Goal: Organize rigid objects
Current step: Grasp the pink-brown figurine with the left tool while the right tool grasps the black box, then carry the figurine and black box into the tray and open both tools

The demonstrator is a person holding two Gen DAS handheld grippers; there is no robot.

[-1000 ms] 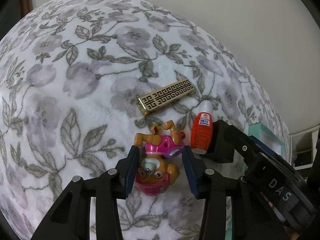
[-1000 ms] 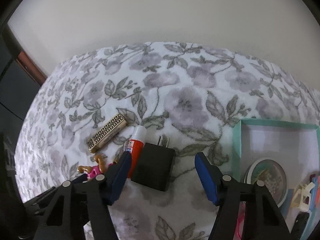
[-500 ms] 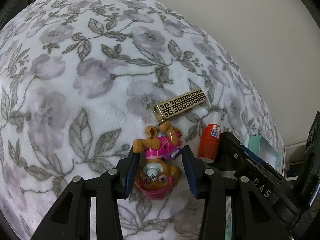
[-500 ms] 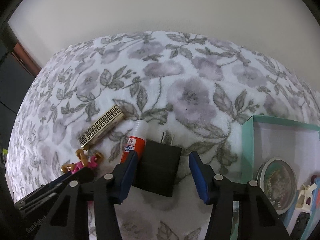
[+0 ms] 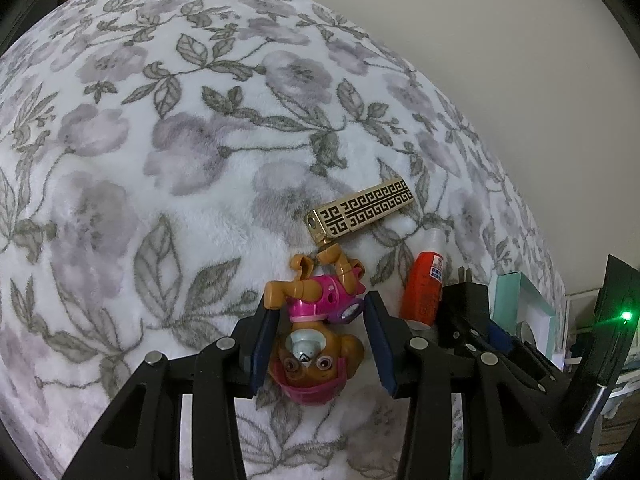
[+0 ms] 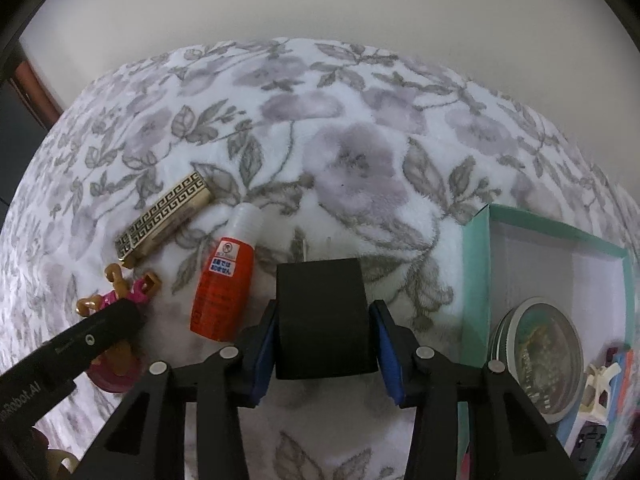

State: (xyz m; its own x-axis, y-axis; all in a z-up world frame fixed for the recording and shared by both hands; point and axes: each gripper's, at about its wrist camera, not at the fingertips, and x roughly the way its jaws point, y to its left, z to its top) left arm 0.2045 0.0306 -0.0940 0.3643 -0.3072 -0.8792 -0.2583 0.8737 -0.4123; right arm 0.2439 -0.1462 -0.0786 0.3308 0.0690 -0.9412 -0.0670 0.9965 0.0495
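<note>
A brown and pink toy dog [image 5: 316, 360] lies upside down on the floral blanket [image 5: 160, 160], with my left gripper [image 5: 318, 312] shut on it. In the right wrist view a black plug charger [image 6: 320, 280] sits between the blue pads [image 6: 266, 344] of my right gripper [image 6: 325, 320]. Its jaws are closing, and both pads touch the charger's sides. An orange glue bottle [image 6: 224, 288] lies just left of the charger. A gold patterned lighter [image 6: 164, 216] lies beyond the bottle.
At the right stands a teal box [image 6: 476, 260] that holds a round tin [image 6: 540, 352] and small items. The left gripper's finger [image 6: 100, 328] reaches in at the lower left of the right wrist view. A pale wall rises behind the blanket.
My right gripper has come down over the charger and its jaws have narrowed onto it. The left gripper has kept the toy dog between its pads and only rolled slightly.
</note>
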